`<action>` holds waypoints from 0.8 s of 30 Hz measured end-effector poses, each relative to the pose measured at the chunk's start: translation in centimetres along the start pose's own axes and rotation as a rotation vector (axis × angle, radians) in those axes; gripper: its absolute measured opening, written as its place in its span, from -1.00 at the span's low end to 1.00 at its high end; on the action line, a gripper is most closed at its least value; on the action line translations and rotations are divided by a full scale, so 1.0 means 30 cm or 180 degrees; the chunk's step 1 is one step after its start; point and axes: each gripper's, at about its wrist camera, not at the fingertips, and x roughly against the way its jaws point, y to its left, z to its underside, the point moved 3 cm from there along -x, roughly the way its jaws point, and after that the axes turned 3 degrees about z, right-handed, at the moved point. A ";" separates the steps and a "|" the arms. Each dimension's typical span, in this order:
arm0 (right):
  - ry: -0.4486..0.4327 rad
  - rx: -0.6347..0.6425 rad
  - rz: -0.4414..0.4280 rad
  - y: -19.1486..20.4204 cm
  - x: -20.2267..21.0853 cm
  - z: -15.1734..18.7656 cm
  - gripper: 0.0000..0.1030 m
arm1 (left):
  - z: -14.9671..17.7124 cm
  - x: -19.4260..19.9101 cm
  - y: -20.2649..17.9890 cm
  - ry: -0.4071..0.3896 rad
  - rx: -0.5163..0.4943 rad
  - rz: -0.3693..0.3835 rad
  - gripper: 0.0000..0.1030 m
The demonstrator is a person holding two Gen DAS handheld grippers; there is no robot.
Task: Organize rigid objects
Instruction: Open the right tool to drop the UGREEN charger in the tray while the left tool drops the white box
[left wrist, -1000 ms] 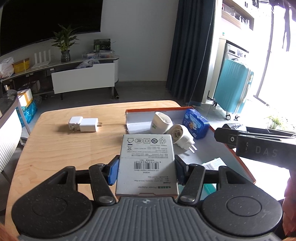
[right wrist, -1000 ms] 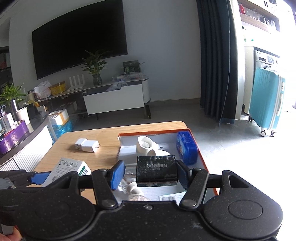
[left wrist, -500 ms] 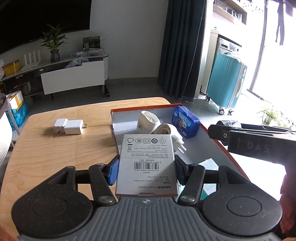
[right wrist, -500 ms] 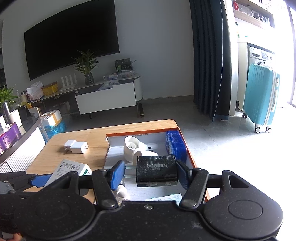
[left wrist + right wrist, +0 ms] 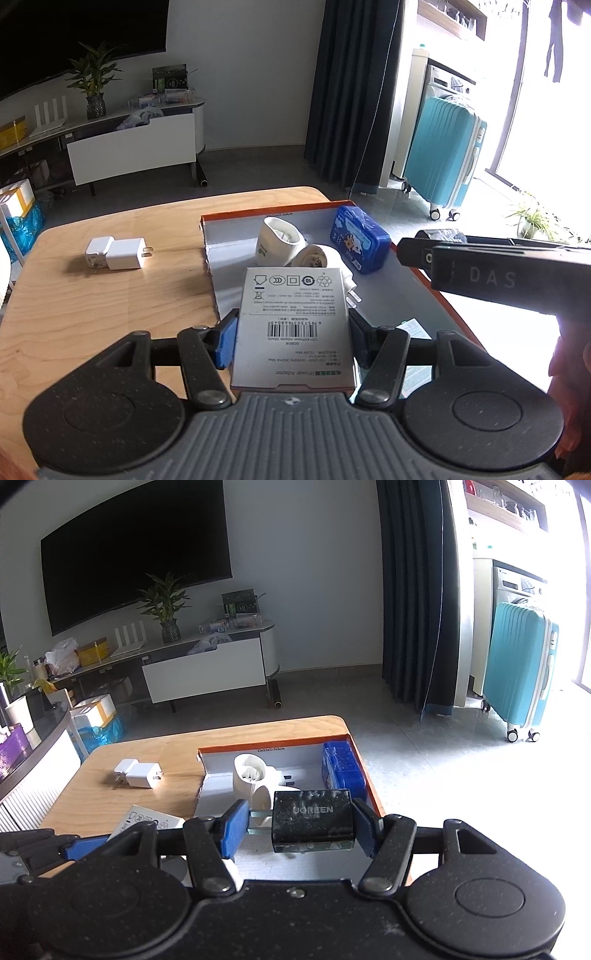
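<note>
One white adapter box [image 5: 295, 325] sits clamped in the left gripper [image 5: 291, 336], held over the near edge of the orange-rimmed tray [image 5: 236, 216]. The right gripper [image 5: 299, 825] pinches one black charger [image 5: 312, 821] above that same tray. Inside it: two white plug adapters [image 5: 277, 245] and one blue case [image 5: 360, 243]. Out on the wooden worktop [image 5: 92, 306], two white chargers [image 5: 118, 253] lie touching.

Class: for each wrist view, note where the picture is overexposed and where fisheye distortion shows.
Left wrist view: window at right blown out white; table edge bows. Right wrist view: right edge glares white beside the suitcase; television frame curves, corners vignette dark.
</note>
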 end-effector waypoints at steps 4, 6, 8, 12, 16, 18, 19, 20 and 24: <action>0.0025 -0.0004 0.0007 -0.009 -0.025 -0.013 0.41 | -0.005 -0.016 -0.008 0.0025 -0.0008 0.0023 0.15; 0.0031 -0.0002 0.0012 -0.011 -0.033 -0.015 0.41 | -0.008 -0.026 -0.011 0.0040 -0.0011 0.0035 0.15; 0.0043 0.0001 0.0015 -0.015 -0.043 -0.019 0.41 | -0.010 -0.034 -0.012 0.0052 -0.0015 0.0047 0.15; 0.0074 -0.0002 0.0022 -0.018 -0.062 -0.022 0.41 | -0.014 -0.048 -0.012 0.0081 -0.0015 0.0066 0.15; 0.0102 0.0004 0.0024 -0.021 -0.080 -0.026 0.41 | -0.018 -0.066 -0.017 0.0106 -0.0025 0.0083 0.15; 0.0117 0.0004 0.0027 -0.026 -0.090 -0.030 0.41 | -0.021 -0.077 -0.019 0.0122 -0.0026 0.0095 0.15; 0.0126 0.0002 0.0028 -0.027 -0.096 -0.031 0.41 | -0.023 -0.081 -0.020 0.0129 -0.0024 0.0100 0.15; 0.0138 0.0003 0.0026 -0.029 -0.103 -0.033 0.41 | -0.024 -0.086 -0.020 0.0135 -0.0021 0.0106 0.15; 0.0172 -0.0004 0.0032 -0.036 -0.129 -0.040 0.41 | -0.028 -0.110 -0.021 0.0176 -0.0017 0.0147 0.15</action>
